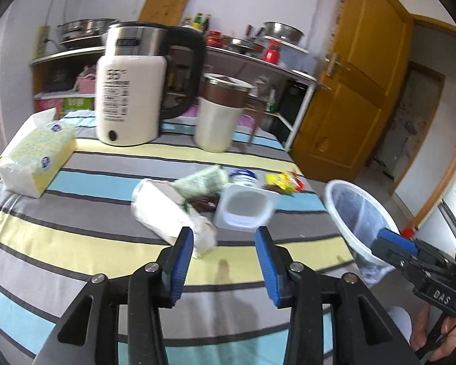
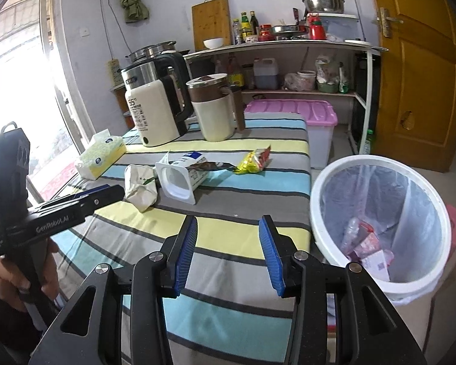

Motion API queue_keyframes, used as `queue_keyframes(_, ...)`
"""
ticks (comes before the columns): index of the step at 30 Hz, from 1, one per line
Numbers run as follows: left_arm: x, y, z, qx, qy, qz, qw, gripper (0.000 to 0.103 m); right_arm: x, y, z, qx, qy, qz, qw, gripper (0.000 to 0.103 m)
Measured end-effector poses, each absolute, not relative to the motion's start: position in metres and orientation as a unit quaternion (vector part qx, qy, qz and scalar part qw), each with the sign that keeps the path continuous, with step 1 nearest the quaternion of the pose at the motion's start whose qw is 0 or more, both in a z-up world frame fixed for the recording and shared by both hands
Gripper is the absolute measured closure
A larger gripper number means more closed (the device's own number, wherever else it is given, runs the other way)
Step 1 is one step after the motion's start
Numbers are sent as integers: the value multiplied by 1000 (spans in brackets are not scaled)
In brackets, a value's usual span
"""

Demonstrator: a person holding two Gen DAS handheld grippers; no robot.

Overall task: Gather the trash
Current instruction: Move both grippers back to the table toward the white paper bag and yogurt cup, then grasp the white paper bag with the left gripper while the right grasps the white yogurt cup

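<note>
**Operator:** Left wrist view, status?

**Technician:** Left gripper (image 1: pixel 225 238) jaws stand wide apart, holding nothing. The crumpled white wrapper (image 1: pixel 170 216) lies just ahead of the left finger, its near end touching or nearly touching that pad. The empty white carton (image 1: pixel 246 208) sits ahead, slightly right of centre. A green packet (image 1: pixel 203 181) lies beyond both; the yellow snack wrapper (image 1: pixel 284 182) is farther ahead to the right. The trash bin (image 1: pixel 357 219) stands off the table edge, to the right.

**Operator:** Right wrist view?

**Technician:** Right gripper (image 2: pixel 228 231) jaws equally wide, empty, above the striped tablecloth (image 2: pixel 234 237). The same trash lies well ahead; the bin is just right of the right finger and already holds scraps.

**Operator:** Hazards?

**Technician:** Probable faults: closing the left jaws off-centre may pinch only a fold of the wrapper, which would slip. Snagging the tablecloth could drag the kettle (image 2: pixel 155 112) and mug (image 2: pixel 214 112). A light carton may tip away when nudged.
</note>
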State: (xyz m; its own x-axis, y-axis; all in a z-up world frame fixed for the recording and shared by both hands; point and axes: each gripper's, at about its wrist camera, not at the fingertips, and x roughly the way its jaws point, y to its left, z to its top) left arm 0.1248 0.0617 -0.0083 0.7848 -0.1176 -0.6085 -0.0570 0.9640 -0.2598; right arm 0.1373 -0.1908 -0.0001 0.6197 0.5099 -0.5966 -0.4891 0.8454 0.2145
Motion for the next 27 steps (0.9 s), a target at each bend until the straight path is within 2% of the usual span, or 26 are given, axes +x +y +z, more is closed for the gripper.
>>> queue_keyframes(5,138,80,-16,-164,336,9,927,53,145,-179,-3,14,341,285,896,59)
queue_keyframes(13,162,94,-35,-220,355,31,908,53,157,-169,-6,11,346,290,892,59)
queue_keyframes(22,176,102,-45,-231,360,42,903,53,172,-147,-12,4,353,304,885,59)
queue_keyframes(27,173,105,-44,-225,354,34,907,60,182,-129,-17,1,362,311,879,59)
